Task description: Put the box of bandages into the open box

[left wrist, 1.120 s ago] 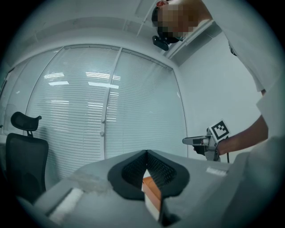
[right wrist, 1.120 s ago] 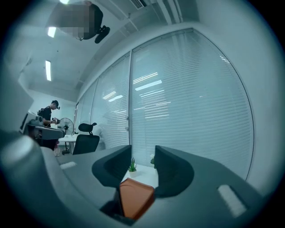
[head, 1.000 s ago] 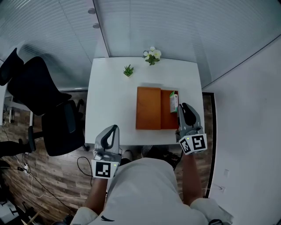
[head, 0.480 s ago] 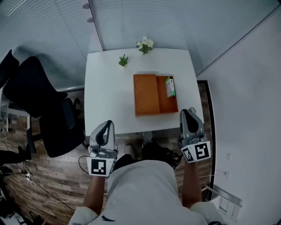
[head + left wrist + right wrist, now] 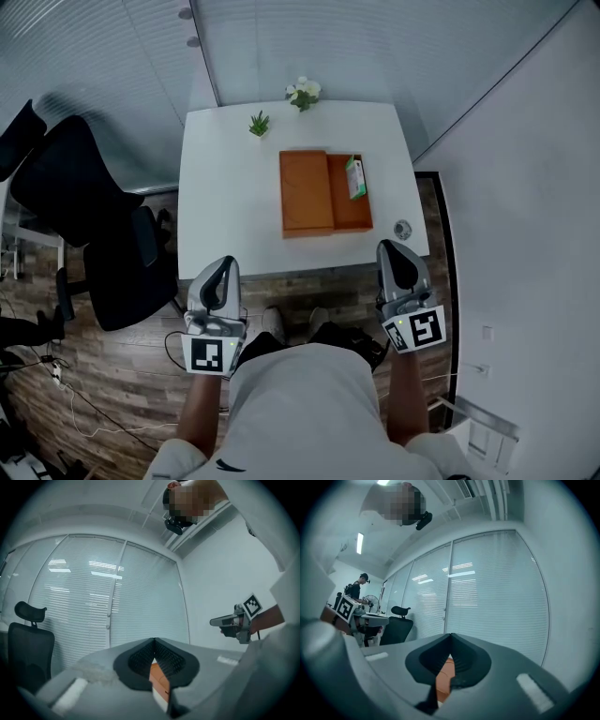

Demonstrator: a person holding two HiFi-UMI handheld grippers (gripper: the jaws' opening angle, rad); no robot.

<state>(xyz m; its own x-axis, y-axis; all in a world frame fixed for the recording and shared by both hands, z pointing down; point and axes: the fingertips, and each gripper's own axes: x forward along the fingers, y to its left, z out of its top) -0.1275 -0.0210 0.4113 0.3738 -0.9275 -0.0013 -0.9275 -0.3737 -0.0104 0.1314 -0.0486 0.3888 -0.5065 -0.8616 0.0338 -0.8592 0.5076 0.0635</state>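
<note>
The orange open box lies on the white table, with its lid folded out to the left. The green and white box of bandages rests inside it along the right wall. Both grippers hang in front of the table's near edge, above the floor and apart from the box. My left gripper is shut and holds nothing; its tips meet in the left gripper view. My right gripper is also shut and empty. A strip of the orange box shows below its jaws.
A small green plant and white flowers stand at the table's far edge. A round grey fitting sits near the front right corner. A black office chair stands on the left. A wall runs on the right.
My right gripper has drawn back from the bandage box and shut; the bandage box stays in the orange box. Both grippers now hang nearer the person, off the table.
</note>
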